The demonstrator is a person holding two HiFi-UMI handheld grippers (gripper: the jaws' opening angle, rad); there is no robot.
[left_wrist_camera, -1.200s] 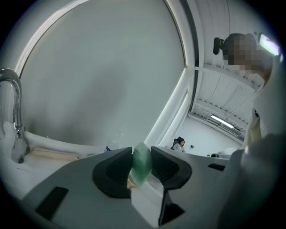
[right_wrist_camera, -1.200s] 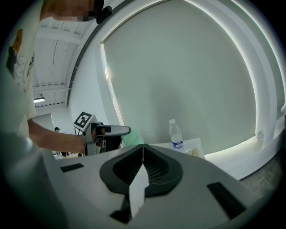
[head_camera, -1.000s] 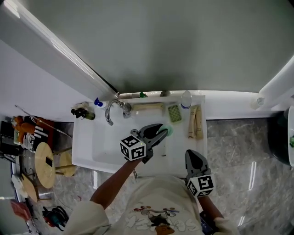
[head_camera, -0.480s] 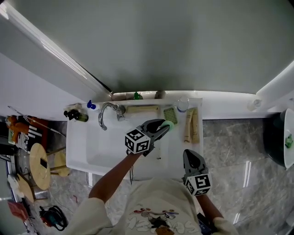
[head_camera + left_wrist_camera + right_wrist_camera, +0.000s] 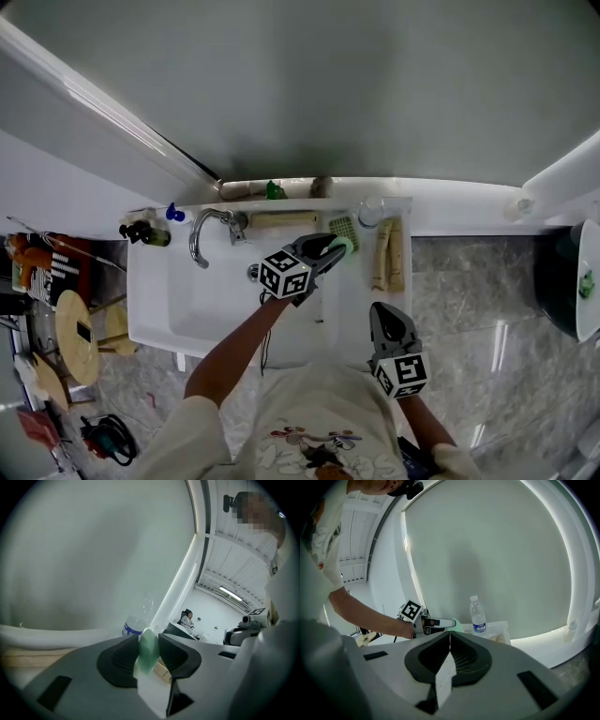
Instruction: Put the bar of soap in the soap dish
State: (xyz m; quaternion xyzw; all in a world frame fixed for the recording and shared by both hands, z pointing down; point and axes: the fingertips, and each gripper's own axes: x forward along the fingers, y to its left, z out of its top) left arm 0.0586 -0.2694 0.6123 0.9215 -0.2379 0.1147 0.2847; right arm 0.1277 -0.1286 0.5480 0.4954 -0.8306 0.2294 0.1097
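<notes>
A pale green bar of soap (image 5: 341, 246) is clamped between the jaws of my left gripper (image 5: 333, 249), held over the back right part of the white sink (image 5: 169, 300). The green ribbed soap dish (image 5: 344, 228) sits on the rear ledge, just beyond the soap. In the left gripper view the soap (image 5: 149, 649) stands upright between the dark pads (image 5: 119, 660). My right gripper (image 5: 383, 312) rests shut near the sink's front right corner with nothing in it. From the right gripper view I see the left gripper (image 5: 440, 622) and the soap (image 5: 457, 624) in front of a water bottle (image 5: 478, 617).
A chrome faucet (image 5: 202, 232) rises at the back left of the sink. On the ledge are a clear water bottle (image 5: 369, 212), two beige tubes (image 5: 388, 254) at the right, and small bottles (image 5: 145, 232) at the left. A mirror wall stands behind.
My left gripper has carried the soap toward the back ledge, closer to the green dish. The right gripper has stayed near the front right corner.
</notes>
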